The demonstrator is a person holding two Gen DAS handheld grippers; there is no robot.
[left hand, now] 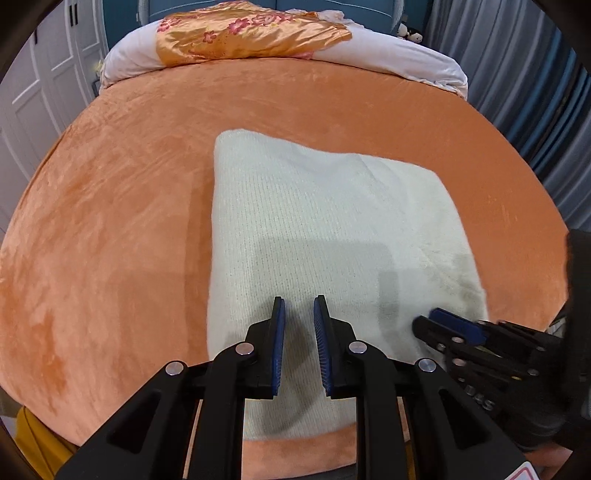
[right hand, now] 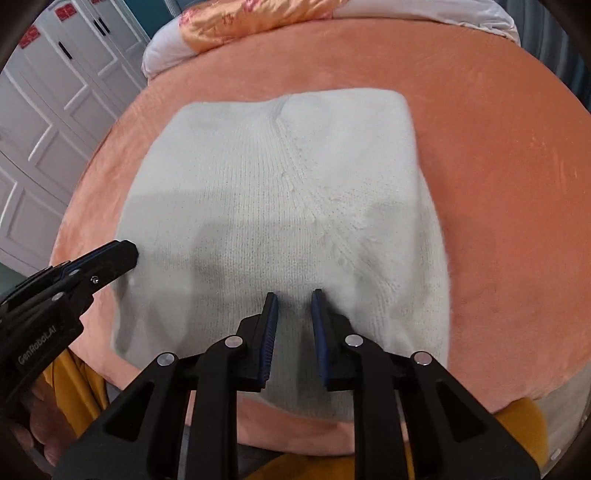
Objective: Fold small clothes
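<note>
- Left wrist view: your left gripper (left hand: pixel 299 306) hangs over the near edge of a folded cream knit sweater (left hand: pixel 325 229), blue pads a narrow gap apart, nothing pinched between them.
- Right wrist view: your right gripper (right hand: pixel 293 301) hovers above the same sweater (right hand: pixel 280 192), jaws likewise slightly parted and empty.
- The garment lies flat in a rough square on the orange plush bedspread (left hand: pixel 110 221), a raised knit seam (right hand: pixel 295 170) running diagonally across its top.
- Each tool shows at the edge of the other's frame, near the sweater's side edges.
- A floral satin quilt (left hand: pixel 251 33) sits at the bed's far end, beside white wardrobe doors (right hand: pixel 55 110).
</note>
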